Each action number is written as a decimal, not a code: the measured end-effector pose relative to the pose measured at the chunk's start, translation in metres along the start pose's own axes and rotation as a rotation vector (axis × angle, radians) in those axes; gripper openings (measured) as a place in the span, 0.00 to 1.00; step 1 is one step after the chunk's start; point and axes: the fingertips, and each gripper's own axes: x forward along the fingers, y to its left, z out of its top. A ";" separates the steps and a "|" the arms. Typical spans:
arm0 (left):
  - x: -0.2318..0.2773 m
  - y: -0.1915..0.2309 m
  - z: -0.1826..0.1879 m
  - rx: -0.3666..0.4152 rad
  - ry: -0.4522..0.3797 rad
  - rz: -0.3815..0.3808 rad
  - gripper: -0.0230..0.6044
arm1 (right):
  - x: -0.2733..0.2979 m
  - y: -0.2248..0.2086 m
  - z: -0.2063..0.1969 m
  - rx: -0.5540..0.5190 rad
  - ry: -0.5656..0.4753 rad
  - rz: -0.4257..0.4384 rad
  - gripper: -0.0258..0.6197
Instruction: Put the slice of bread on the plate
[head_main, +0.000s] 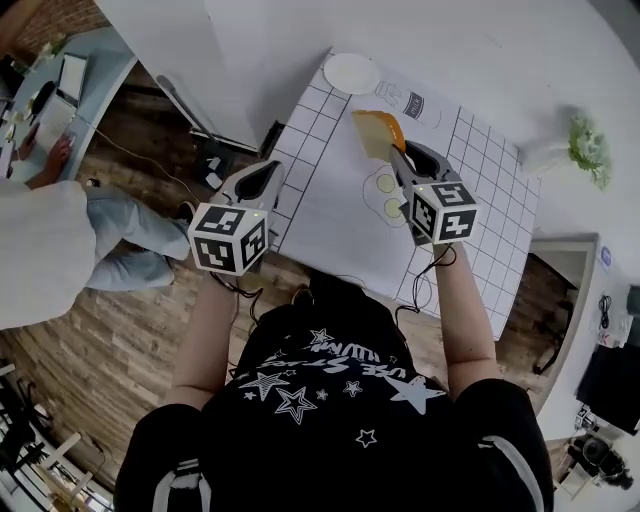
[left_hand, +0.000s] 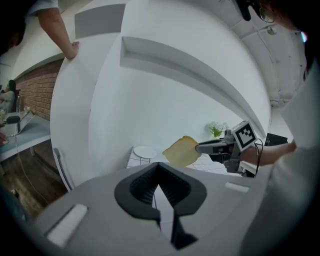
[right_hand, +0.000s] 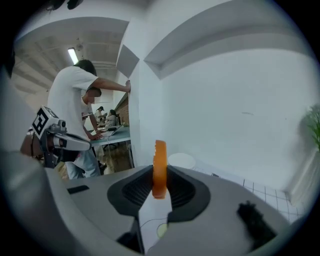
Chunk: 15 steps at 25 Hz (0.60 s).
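While my right gripper (head_main: 396, 150) pinches the bread (head_main: 377, 131) by one edge, aloft near the plate (head_main: 351, 73) at upper centre, the soft slice may tear free; my left gripper (head_main: 268, 172) is closed, empty.

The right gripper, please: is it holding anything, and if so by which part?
The right gripper holds the slice of bread by one crust edge, most of the slice sticking out beyond the jaws.
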 end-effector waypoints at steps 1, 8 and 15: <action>0.006 0.005 0.005 0.004 0.001 0.008 0.05 | 0.010 -0.006 0.006 -0.022 0.003 0.005 0.18; 0.046 0.036 0.033 0.004 -0.010 0.047 0.05 | 0.074 -0.047 0.032 -0.136 0.020 0.001 0.18; 0.081 0.059 0.049 0.008 -0.013 0.060 0.05 | 0.133 -0.082 0.044 -0.232 0.035 -0.039 0.18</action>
